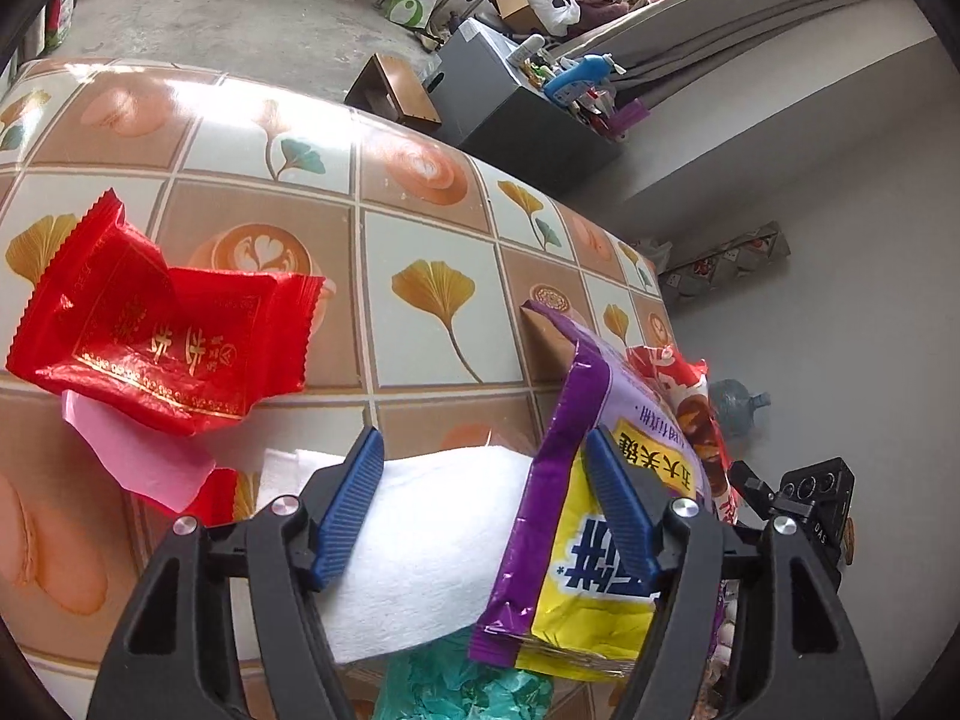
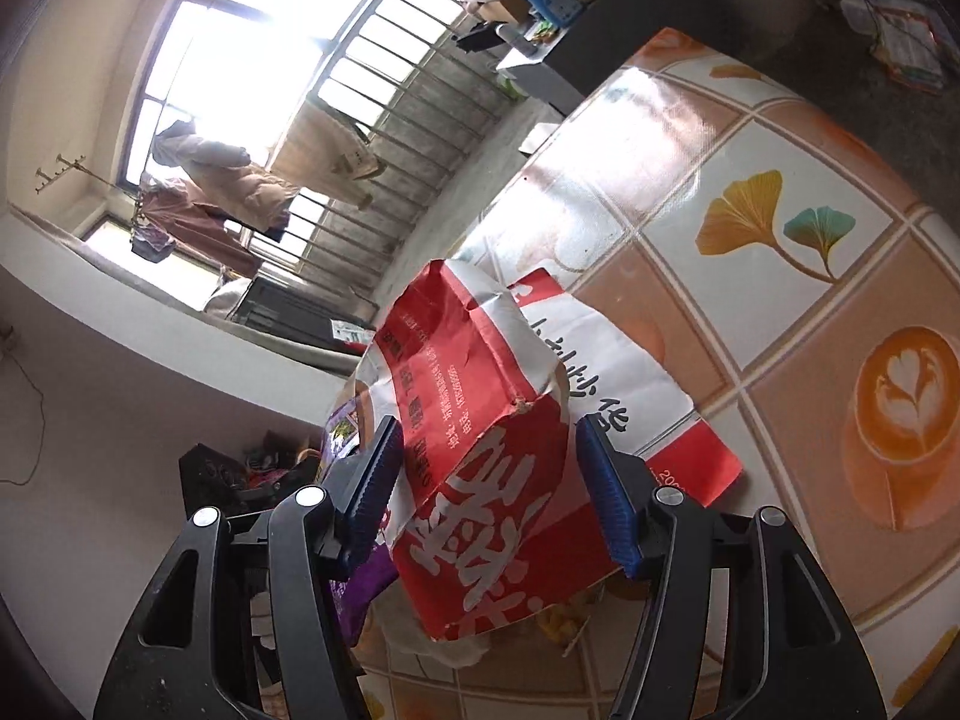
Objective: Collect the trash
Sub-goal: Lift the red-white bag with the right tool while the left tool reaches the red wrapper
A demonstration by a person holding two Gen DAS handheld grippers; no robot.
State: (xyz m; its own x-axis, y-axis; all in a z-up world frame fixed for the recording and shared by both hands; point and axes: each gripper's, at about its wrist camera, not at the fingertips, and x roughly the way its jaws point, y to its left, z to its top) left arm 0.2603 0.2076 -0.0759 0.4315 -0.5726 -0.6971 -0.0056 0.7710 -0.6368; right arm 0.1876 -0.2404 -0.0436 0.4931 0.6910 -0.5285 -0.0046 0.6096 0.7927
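Observation:
In the left wrist view my left gripper (image 1: 483, 444) is open over a pile of trash at the table's near edge. A white tissue (image 1: 432, 540) and a purple and yellow snack packet (image 1: 570, 570) lie between its blue fingers (image 1: 354, 510), and no pad presses on them. A red foil wrapper (image 1: 156, 336) rests on a pink paper (image 1: 138, 456) to the left. In the right wrist view my right gripper (image 2: 489, 427) is open around a crumpled red and white paper bag (image 2: 480, 420) on the table. The other gripper (image 1: 810, 498) shows at the right.
The table wears a tiled cloth (image 1: 420, 228) with leaf and coffee prints. Teal crumpled paper (image 1: 456, 684) lies under the left gripper. A dark cabinet (image 1: 510, 96) with clutter stands beyond the table. A water jug (image 1: 738, 408) sits on the floor to the right.

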